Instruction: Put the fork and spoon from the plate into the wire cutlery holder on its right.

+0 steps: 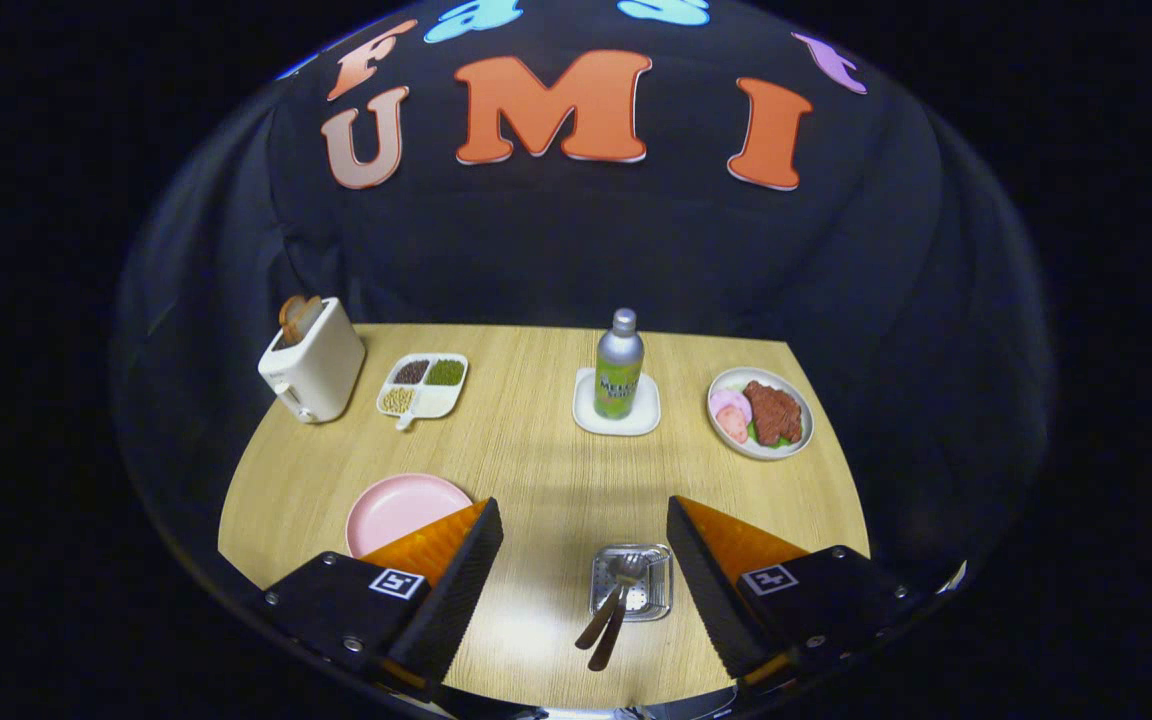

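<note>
The fork and spoon (611, 600) already stand together in the wire cutlery holder (633, 583), heads down in the basket and wooden-looking handles leaning out towards the gripper. The holder sits on the wooden table (536, 440) between the two fingers, closer to the right one. The pink plate (401, 508), off to the holder's left and partly behind the left finger, looks bare, so I would judge the job all but finished.

The gripper (586, 575) hangs above with its fingers spread wide, holding nothing.

Both utensils look light and stiff, with smooth slim handles that could slip or roll under a loose pinch; the place to take hold would be mid-handle, across the narrow width. The wire basket looks light too, and might tip if a handle were nudged.

Further back stand a toaster (314, 362) with bread in it, a divided dish (423, 386) of beans, a bottle (619, 366) on a white coaster (617, 405), and a plate of meat (760, 412).
</note>
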